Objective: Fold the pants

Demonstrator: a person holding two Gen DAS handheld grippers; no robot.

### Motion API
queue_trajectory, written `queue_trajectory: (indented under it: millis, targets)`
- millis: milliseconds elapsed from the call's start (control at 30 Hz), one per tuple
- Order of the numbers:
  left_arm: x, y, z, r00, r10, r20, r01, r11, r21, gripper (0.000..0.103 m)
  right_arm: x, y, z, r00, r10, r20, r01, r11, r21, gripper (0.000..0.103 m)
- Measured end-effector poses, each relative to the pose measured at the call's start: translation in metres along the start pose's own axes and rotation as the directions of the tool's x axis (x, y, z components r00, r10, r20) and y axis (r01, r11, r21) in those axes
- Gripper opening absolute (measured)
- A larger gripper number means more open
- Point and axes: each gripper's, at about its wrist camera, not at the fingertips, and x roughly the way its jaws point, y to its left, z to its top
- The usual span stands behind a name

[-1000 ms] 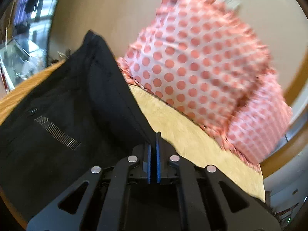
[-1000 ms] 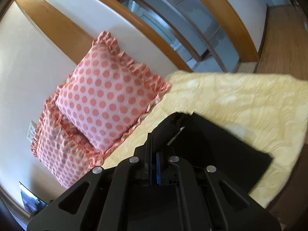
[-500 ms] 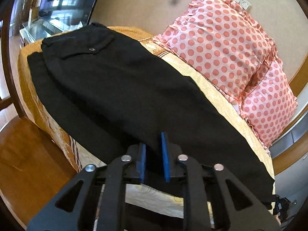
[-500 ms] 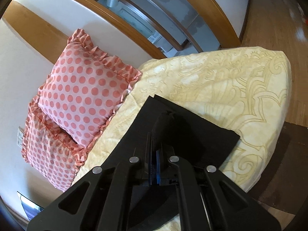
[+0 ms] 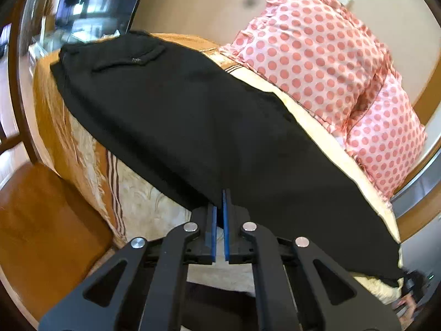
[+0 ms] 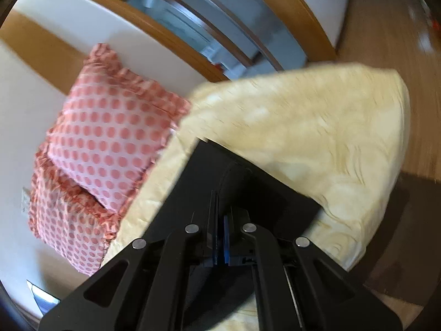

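Note:
The black pants (image 5: 198, 127) lie stretched out long across the yellow bed cover (image 5: 143, 204), waistband and a back pocket at the far left. My left gripper (image 5: 219, 201) sits at the pants' near edge; its blue pads are nearly together with a thin gap and the cloth edge at their tips. In the right wrist view the leg end of the pants (image 6: 248, 193) lies on the bed, and my right gripper (image 6: 220, 220) is shut on a raised fold of that black cloth.
Two pink polka-dot pillows (image 5: 317, 63) lean on the wall behind the pants; they also show in the right wrist view (image 6: 110, 143). The bed corner (image 6: 386, 115) drops to a wooden floor (image 6: 386, 27). An orange-brown chair seat (image 5: 41, 220) stands left of the bed.
The left gripper opened after laying the pants flat, then narrowed again at the near edge. The right gripper stayed shut on the leg end and lowered it onto the bed.

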Motion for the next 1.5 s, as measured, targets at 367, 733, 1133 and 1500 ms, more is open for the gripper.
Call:
queue_trajectory:
  millis: [367, 733, 1133, 1500]
  targets:
    - [0.004, 0.001, 0.009, 1.0, -0.005, -0.02, 0.005, 1.0, 0.011, 0.011, -0.01, -0.009, -0.006, 0.999, -0.041, -0.02, 0.041, 0.999, 0.001, 0.003]
    - [0.006, 0.008, 0.009, 0.999, -0.03, -0.037, 0.031, 0.999, 0.025, 0.005, -0.02, -0.007, -0.015, 0.994, -0.104, 0.009, 0.105, 0.993, -0.056, 0.004]
    - [-0.039, 0.019, 0.034, 0.981, 0.04, 0.188, -0.047, 0.998, 0.034, 0.048, -0.035, -0.01, 0.003, 0.978, -0.178, 0.11, 0.186, 0.981, -0.06, 0.073]
    - [0.013, 0.01, 0.032, 0.996, 0.022, 0.086, -0.03, 0.996, 0.087, 0.06, -0.026, -0.001, -0.029, 1.0, -0.008, 0.006, 0.009, 0.998, -0.062, 0.049]
